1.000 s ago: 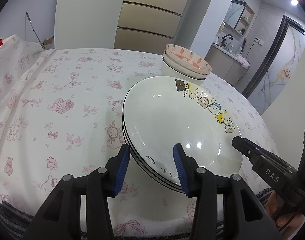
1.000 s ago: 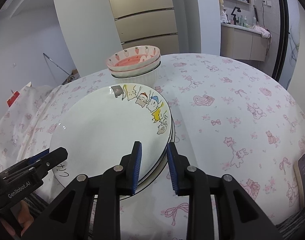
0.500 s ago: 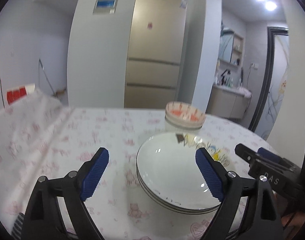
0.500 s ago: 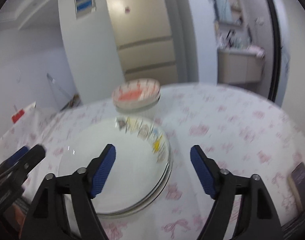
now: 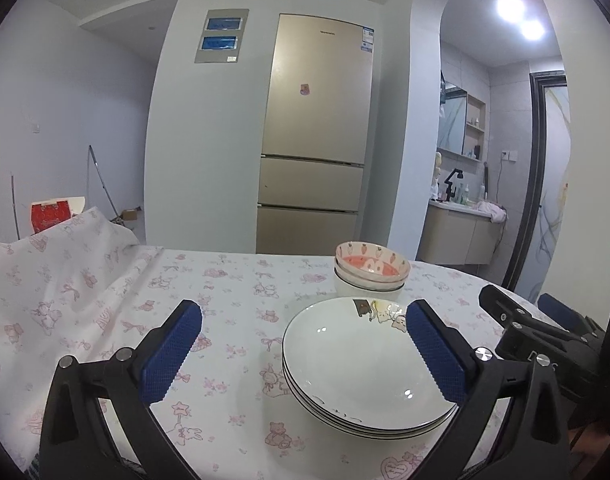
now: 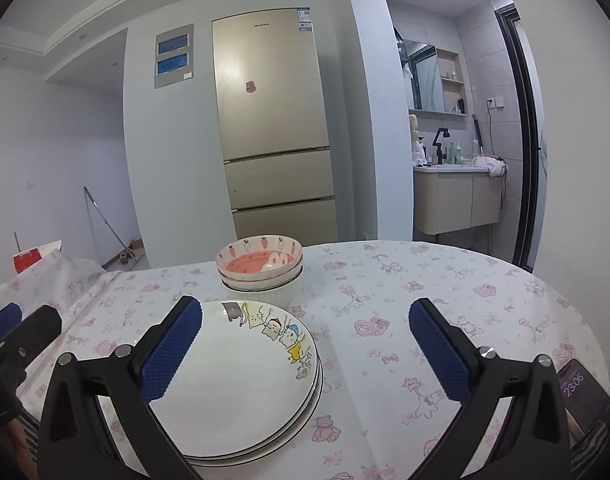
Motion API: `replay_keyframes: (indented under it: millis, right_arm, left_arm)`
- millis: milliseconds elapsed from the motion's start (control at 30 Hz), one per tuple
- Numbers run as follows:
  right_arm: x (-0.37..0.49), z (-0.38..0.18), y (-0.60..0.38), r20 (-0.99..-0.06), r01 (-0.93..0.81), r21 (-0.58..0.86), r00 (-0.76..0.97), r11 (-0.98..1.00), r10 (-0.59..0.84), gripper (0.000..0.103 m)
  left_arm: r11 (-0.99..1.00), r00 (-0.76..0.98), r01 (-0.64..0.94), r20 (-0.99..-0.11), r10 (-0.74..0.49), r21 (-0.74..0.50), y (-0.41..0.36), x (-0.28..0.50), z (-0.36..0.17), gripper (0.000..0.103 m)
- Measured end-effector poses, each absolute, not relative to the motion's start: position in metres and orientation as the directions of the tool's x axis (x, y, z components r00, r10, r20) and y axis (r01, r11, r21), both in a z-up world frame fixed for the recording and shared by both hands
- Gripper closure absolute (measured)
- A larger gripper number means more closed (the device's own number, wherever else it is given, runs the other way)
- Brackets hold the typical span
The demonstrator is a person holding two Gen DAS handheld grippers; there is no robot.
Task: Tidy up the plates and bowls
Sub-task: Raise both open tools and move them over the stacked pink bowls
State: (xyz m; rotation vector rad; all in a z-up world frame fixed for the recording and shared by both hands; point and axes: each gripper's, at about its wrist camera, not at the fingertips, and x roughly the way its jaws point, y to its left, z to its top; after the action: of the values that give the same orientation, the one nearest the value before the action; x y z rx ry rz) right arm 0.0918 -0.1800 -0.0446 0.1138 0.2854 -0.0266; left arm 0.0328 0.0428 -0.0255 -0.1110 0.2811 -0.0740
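Note:
A stack of white plates [image 5: 361, 372] with cartoon animals on the rim lies on the table; it also shows in the right wrist view [image 6: 241, 380]. Behind it stands a stack of bowls [image 5: 371, 274] with a pink inside and strawberry rim, on a white ribbed bowl [image 6: 261, 276]. My left gripper [image 5: 305, 354] is open and empty, raised above and in front of the plates. My right gripper [image 6: 305, 354] is open and empty, held just right of the plates.
The table carries a white cloth [image 5: 105, 280] with pink prints. A phone [image 6: 585, 392] lies at the right front edge. A gold fridge [image 5: 317, 140] and a washbasin cabinet [image 6: 457, 200] stand beyond the table.
Both grippers opened wide, let go of the plate stack's rim, and pulled back and up. The plates stay stacked on the table.

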Motion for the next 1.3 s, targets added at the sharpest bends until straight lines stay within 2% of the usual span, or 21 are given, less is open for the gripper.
replay_keyframes:
  millis: [200, 400, 500, 767, 1000, 1167, 1300]
  right_arm:
    - [0.086, -0.044, -0.182, -0.272, 0.060, 0.115, 0.962, 0.991, -0.027, 0.000]
    - [0.073, -0.022, -0.173, -0.202, 0.034, 0.059, 0.979, 0.998, -0.021, 0.000]
    - [0.066, 0.005, -0.174, -0.157, 0.014, 0.052, 0.988, 0.999, -0.005, 0.000]
    - [0.079, 0.105, -0.192, -0.069, 0.013, 0.094, 0.998, 0.995, -0.006, 0.000]
    - [0.110, 0.163, -0.217, -0.010, 0.027, 0.192, 1.000, 0.981, -0.026, 0.000]
    - [0.136, 0.163, -0.233, 0.009, 0.053, 0.238, 0.998, 0.970, -0.056, 0.000]
    - [0.164, 0.146, -0.240, -0.054, 0.075, 0.247, 0.997, 0.966, -0.064, 0.000]
  left_arm:
    - [0.994, 0.977, 0.007, -0.209, -0.030, -0.111, 0.047, 0.017, -0.017, 0.000]
    - [0.994, 0.991, 0.012, -0.133, -0.026, -0.108, 0.055, -0.004, 0.021, 0.000]
    - [0.996, 0.993, 0.021, -0.110, -0.030, -0.085, 0.057, -0.006, 0.048, 0.000]
    - [0.996, 0.999, 0.044, 0.022, -0.043, -0.074, 0.063, 0.013, 0.138, 0.000]
    - [0.997, 0.994, 0.056, 0.099, -0.050, -0.060, 0.047, 0.052, 0.177, 0.000]
    - [0.991, 0.991, 0.074, 0.123, -0.060, -0.111, 0.051, 0.090, 0.194, 0.000]
    - [0.994, 0.992, 0.079, 0.107, -0.071, -0.078, 0.050, 0.112, 0.180, 0.000]
